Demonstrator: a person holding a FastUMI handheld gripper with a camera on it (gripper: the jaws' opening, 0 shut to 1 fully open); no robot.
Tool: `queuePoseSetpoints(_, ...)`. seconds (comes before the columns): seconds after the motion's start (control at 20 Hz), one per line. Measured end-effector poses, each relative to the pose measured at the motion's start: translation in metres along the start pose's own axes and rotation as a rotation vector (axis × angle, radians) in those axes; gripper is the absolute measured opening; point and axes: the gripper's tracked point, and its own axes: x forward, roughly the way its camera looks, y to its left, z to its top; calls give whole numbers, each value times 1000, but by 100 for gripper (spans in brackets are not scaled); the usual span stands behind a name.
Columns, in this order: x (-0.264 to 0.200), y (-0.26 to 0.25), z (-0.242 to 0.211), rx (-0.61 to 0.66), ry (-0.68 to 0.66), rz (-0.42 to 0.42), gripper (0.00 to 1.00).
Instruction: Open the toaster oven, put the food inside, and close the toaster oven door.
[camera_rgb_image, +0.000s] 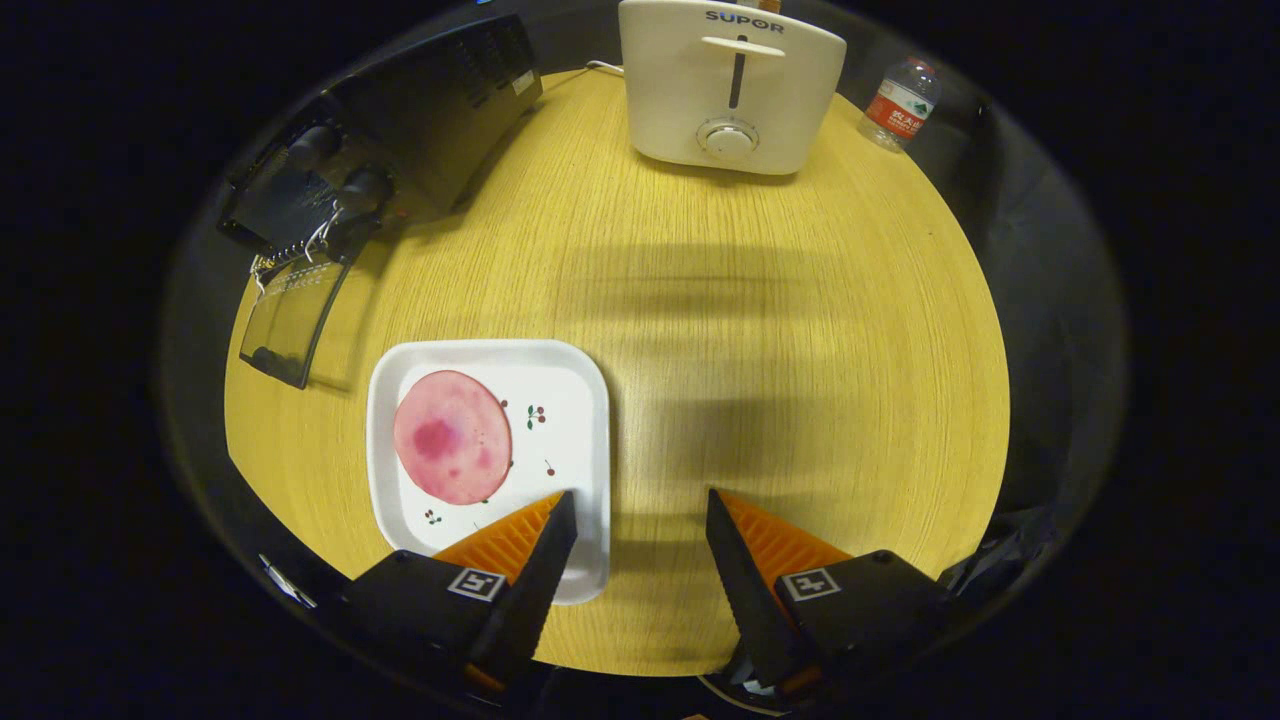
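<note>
A black toaster oven (400, 130) stands at the far left of the round wooden table (800, 350), its glass door (292, 318) swung down open onto the tabletop. A round pink slice of food (452, 436) lies on a white square plate (580, 400) just ahead of my left finger. My gripper (640, 515) hovers open above the table's near edge, nothing between its fingers. The left fingertip overlaps the plate's near right corner in the view.
A cream pop-up toaster (730, 85) stands at the far side of the table. A plastic water bottle (900, 103) is beyond it to the right, off the table's edge. Bare wood lies ahead of my right finger.
</note>
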Motion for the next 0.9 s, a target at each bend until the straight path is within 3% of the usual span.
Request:
queuePoseSetpoints(0.35, 0, 18, 0, 45, 27, 23, 23)
queuePoseSetpoints(0.6, -3, 20, 3, 12, -10, 52, 9)
queuePoseSetpoints(0.75, -1, 31, -3, 95, 25, 160, 2)
queuePoseSetpoints(0.9, -2, 35, -4, 161, 44, 243, 2)
